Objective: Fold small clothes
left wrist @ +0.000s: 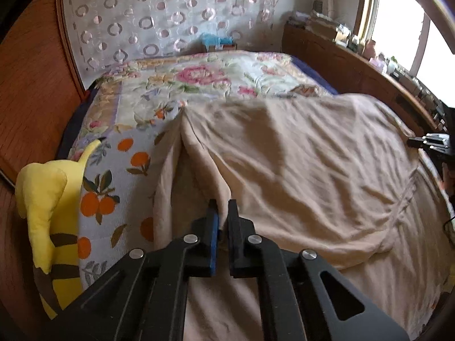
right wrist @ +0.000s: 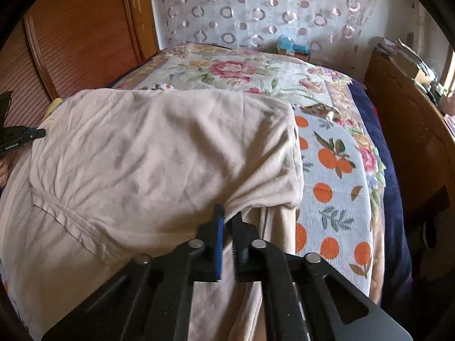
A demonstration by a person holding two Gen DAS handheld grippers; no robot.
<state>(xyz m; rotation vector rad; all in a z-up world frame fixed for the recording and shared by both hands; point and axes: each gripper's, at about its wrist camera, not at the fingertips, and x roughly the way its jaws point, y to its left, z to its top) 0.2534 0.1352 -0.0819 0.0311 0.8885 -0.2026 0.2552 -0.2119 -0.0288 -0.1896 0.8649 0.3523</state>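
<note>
Evidently each tool is clamped on a near corner of the beige garment [left wrist: 298, 164], left tool [left wrist: 223, 207] and right tool [right wrist: 229, 213]; held apart, the fabric stays taut over the bed [right wrist: 335, 176] for folding.

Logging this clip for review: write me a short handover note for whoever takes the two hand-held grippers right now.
Left hand-held gripper: shut on the beige garment, at its near left edge.
Right hand-held gripper: shut on the same garment's near right edge.
The garment lies spread on the bed over the orange-print cover, partly doubled over, its hem showing.
Done: both edges gripped.
Left: carry the fold over, flatten, finish folding.
Note: a yellow plush toy sits at the bed's left edge.
</note>
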